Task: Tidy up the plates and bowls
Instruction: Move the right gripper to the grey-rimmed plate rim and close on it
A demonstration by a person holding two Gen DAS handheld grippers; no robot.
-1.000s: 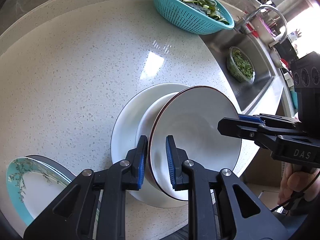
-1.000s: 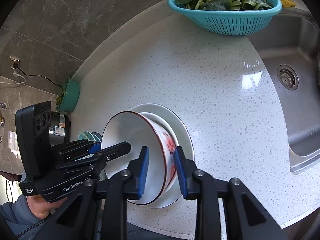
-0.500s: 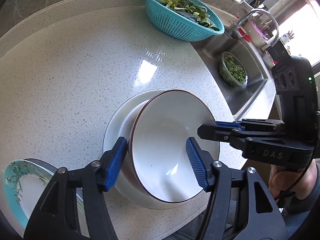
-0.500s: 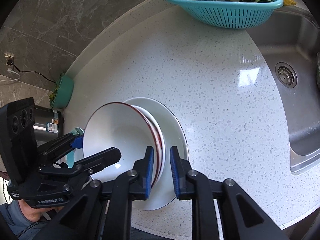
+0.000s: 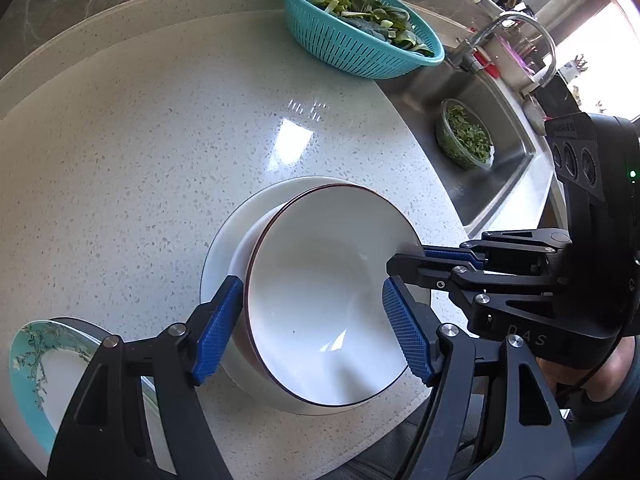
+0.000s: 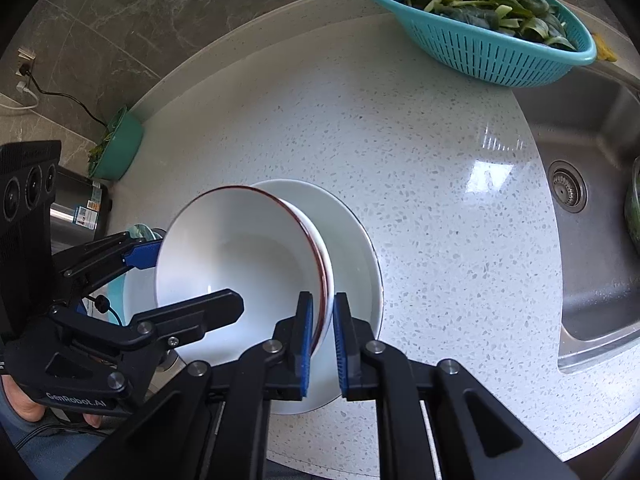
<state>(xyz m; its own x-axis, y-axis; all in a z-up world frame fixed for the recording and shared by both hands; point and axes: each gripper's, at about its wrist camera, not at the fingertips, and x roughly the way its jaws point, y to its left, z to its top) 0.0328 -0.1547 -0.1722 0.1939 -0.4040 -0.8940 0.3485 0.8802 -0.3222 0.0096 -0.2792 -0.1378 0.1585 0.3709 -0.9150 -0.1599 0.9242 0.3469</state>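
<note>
Left to right, left wrist view. Patterned plate [image 5: 44, 368] sat at 8 o'clock on the bench [image 5: 140, 160], apart from the main stack. Left claw [image 5: 312, 332] was spread wide, pads either side of the bowl [image 5: 320, 300] and gripping nothing; whether the left pad brushed the rim I cannot tell. The red-rimmed bowl sat tilted, at centre, in a second bowl on the white plate [image 5: 224, 236]. Right claw [image 5: 404, 260] came in from 3 o'clock, fingers close together on the bowl's rim.

Progress, judged: the bowls were nested on the white plate, so stacking looked largely done. Left to do: let the top bowl settle level, release it, and probably gather the patterned plate.

Right wrist view showed what the left could not: the right claw [image 6: 320, 336] pinched the rim of the bowl [image 6: 240, 260], one pad inside, one outside. The colander of greens [image 5: 360, 28] at 1 o'clock showed in both; only the left view showed the glass bowl [image 5: 464, 136] whole in the sink [image 5: 500, 184].
</note>
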